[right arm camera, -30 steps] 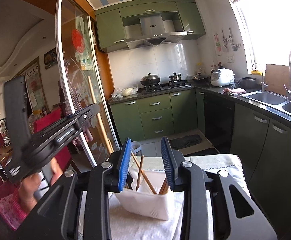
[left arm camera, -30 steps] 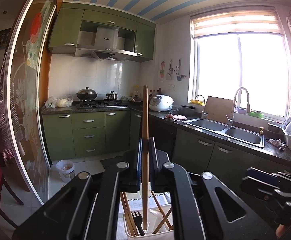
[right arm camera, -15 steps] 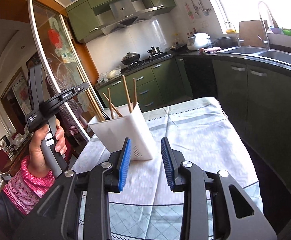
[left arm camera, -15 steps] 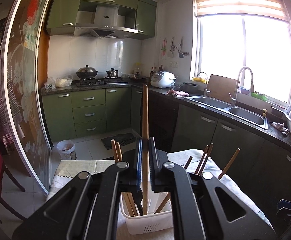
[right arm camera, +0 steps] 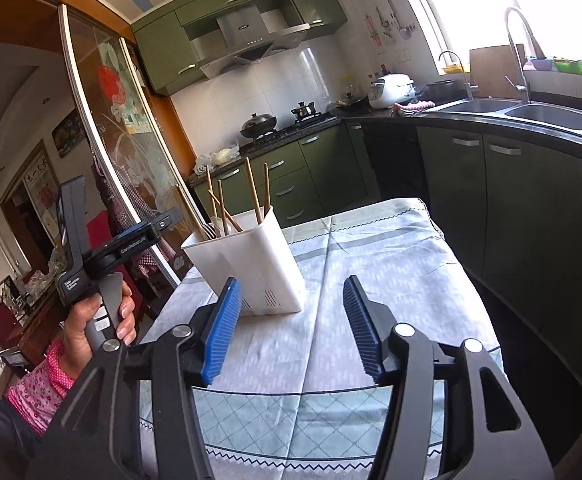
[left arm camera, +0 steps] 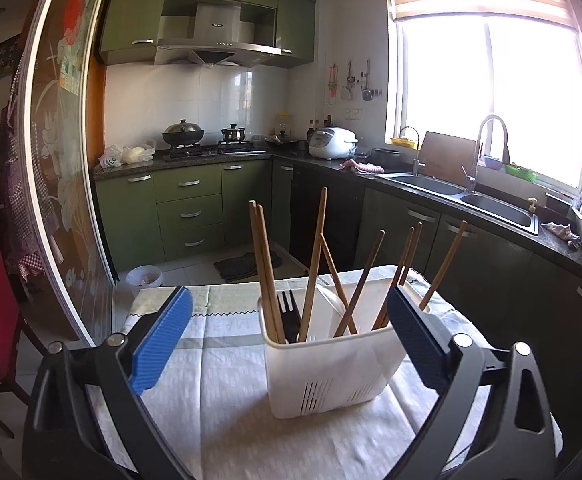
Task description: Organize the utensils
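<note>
Squarely ahead of the left tool (left arm camera: pixel 289 334) stood the white utensil holder (left arm camera: pixel 333 364) on the cloth-covered counter (left arm camera: pixel 219 380), toward the cloth's far half. Jaws opening, spread wide, blue pads (left arm camera: pixel 159 340) flanking the holder without touching it; nothing gripped. Leaned inside at mixed angles: wooden chopsticks (left arm camera: pixel 315 260), plus a black fork (left arm camera: pixel 289 316) at the left end. Bare cloth open to the holder's left and in front; far hem with its zigzag line just behind the holder, then floor, a dark mat and green cabinets beyond. Sliding glass door (left arm camera: pixel 59 184) close along the left edge.

Seen from the right tool (right arm camera: pixel 291 326): same holder (right arm camera: pixel 251 260) ahead and left of centre, near the counter's left edge (right arm camera: pixel 163 308). Jaws opening here too, pads well apart, empty, hovering over clear cloth (right arm camera: pixel 371 264). Wide free stretch of cloth to the holder's right, out to the right hem beside the dark lower cabinets.

Shown only in the right view: the left tool's black body (right arm camera: pixel 103 248) and the hand (right arm camera: pixel 99 328) on its grip, pink patterned sleeve below, off the counter's left side. Shown only in the left view: the fork and the spread of chopsticks along the holder's length.
</note>
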Demonstrator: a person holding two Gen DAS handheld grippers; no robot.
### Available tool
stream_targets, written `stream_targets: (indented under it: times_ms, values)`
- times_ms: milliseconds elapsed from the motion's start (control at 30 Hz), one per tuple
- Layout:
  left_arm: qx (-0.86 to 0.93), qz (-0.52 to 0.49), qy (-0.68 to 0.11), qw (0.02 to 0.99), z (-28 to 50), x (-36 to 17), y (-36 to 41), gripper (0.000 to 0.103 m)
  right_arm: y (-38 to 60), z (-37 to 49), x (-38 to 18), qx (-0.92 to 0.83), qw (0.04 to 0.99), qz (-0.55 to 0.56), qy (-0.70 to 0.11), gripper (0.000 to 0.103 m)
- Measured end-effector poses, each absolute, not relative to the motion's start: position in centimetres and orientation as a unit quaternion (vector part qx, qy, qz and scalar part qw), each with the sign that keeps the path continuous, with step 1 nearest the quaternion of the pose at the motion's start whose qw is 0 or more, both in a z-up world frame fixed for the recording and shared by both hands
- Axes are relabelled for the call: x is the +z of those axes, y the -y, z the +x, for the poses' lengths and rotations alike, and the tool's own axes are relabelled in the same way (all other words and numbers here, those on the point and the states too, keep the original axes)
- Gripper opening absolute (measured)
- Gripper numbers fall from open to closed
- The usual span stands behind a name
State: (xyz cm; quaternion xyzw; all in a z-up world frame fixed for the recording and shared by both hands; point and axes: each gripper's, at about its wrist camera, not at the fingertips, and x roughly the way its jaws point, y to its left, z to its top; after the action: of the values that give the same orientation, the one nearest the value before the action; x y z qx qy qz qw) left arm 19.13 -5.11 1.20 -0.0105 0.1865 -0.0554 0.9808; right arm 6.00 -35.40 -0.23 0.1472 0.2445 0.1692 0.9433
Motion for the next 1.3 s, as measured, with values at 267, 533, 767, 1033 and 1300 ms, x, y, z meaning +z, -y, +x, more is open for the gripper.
stream_targets:
  times_ms: [267,533,767,1033,1300]
  values:
    - [-0.046,-0.073,-0.189,0.978,9.7,2.9,1.0,0.096,34.6,3.0,1.4,0.193,0.953,0.11,-0.204,0.093]
    - [-0.034,-0.055,-0.181,0.981,2.3,3.2,0.4,0.096,33.0,-0.9,2.1,0.202,0.959,0.049,-0.193,0.098]
    - [-0.04,-0.029,-0.179,0.983,-0.9,2.1,2.3,0.096,31.5,-3.9,1.5,0.187,0.966,0.023,-0.176,0.098]
    - [-0.033,-0.029,-0.167,0.985,-2.3,2.2,2.2,0.096,30.3,-4.9,1.8,0.147,0.976,0.009,-0.157,0.098]
    - [-0.036,-0.042,-0.171,0.984,-2.7,2.0,1.9,0.096,29.8,-4.1,1.0,0.131,0.975,0.001,-0.177,0.098]
